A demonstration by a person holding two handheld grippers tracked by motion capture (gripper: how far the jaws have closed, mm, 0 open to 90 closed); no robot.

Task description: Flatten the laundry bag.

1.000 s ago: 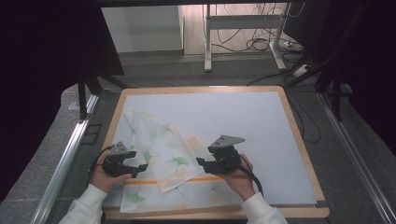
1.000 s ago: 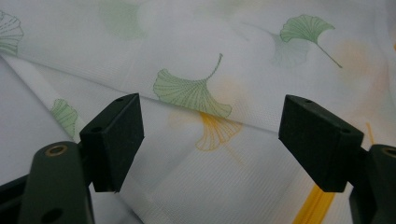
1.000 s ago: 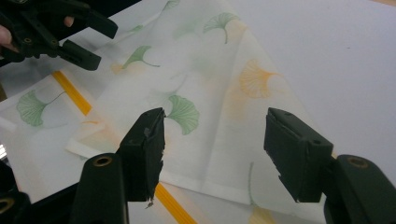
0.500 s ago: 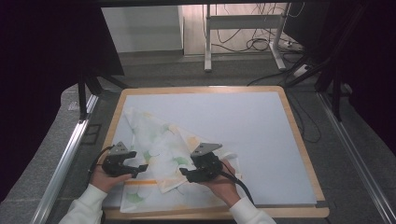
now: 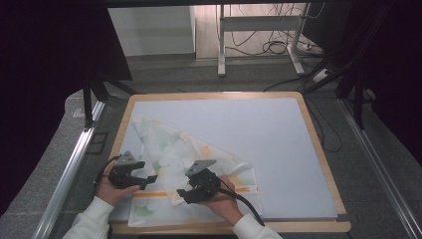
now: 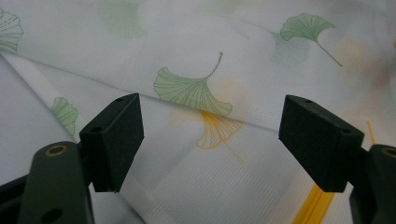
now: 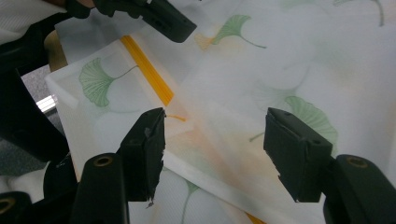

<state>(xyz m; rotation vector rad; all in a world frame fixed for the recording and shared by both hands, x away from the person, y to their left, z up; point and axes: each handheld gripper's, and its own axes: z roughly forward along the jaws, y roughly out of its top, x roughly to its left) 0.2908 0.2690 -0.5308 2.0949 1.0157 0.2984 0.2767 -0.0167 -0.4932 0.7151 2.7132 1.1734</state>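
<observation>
Grey floor and a tangle of cables lie beyond the wood-edged worktop (image 5: 318,149), whose pale mat carries a white cloth (image 5: 169,149) printed with green and yellow ginkgo leaves. I see the cloth spread over the near left part of the mat, loosely folded on itself, with an orange stripe (image 5: 149,194) running along its near edge.

My left gripper (image 5: 144,180) sits at the cloth's near left side, held low by the left hand (image 5: 112,191). In the left gripper view its jaws stand wide apart over a fold of the fabric with nothing pinched between them; a green leaf and a yellow one lie in the gap.

My right gripper (image 5: 186,194) hangs over the middle of the cloth's near part, gripped by the right hand (image 5: 224,204). In the right gripper view its jaws are also spread wide, above a folded corner where the orange stripe (image 7: 149,77) ends. Whether the pads (image 7: 147,149) brush the fabric I can't quite tell from here; they look just clear of it. The left gripper (image 7: 163,18) shows at the top of that view.
</observation>
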